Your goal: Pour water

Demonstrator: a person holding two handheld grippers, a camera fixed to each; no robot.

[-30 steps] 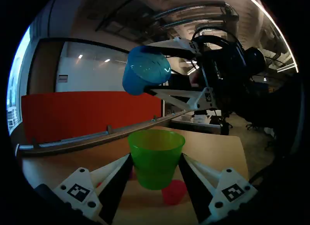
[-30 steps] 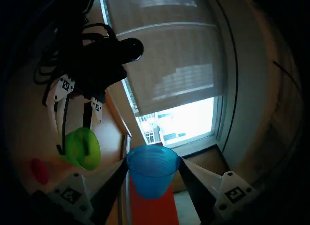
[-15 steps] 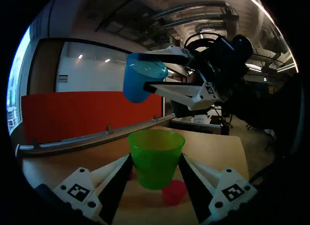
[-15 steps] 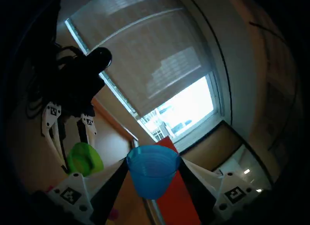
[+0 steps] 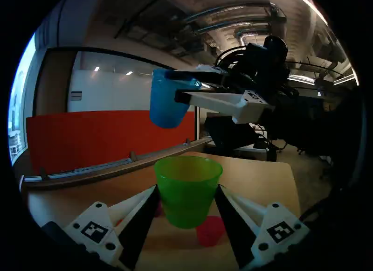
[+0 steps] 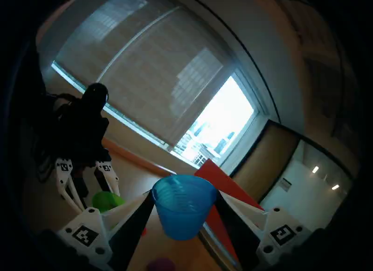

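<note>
Nearest risk: slip of green cup (image 5: 188, 201) out of left gripper (image 5: 187, 192), from a thin plastic wall squeezed only at its sides, or from a knock from above. Jaws pinching it on both flanks, rim up, over the tabletop (image 5: 261, 177). Next, spill onto the tabletop or onto small red object (image 5: 210, 230) lying below and just past the jaw tips, from tipping blue cup (image 5: 165, 103) while off line with the green mouth. In left gripper view, up above and beyond the jaws, a touch to their left, roughly upright, apart from the green rim, not plainly over it. Also possible clash of rim on rim from coming down too low. Cannot tell water level in either cup, so amount at stake unknown. Right gripper (image 5: 171, 86) clamped on blue cup, one finger each side. In right gripper view, blue cup (image 6: 183, 212) centred between own jaws, pinched at both sides, mouth open toward the camera. Left gripper (image 6: 97, 200) with green cup (image 6: 108, 202) farther off, to the left of the jaws, well apart. Farther still, red panel (image 5: 107, 135) behind the tabletop edge and bright window (image 6: 214, 126), neither in the way.
</note>
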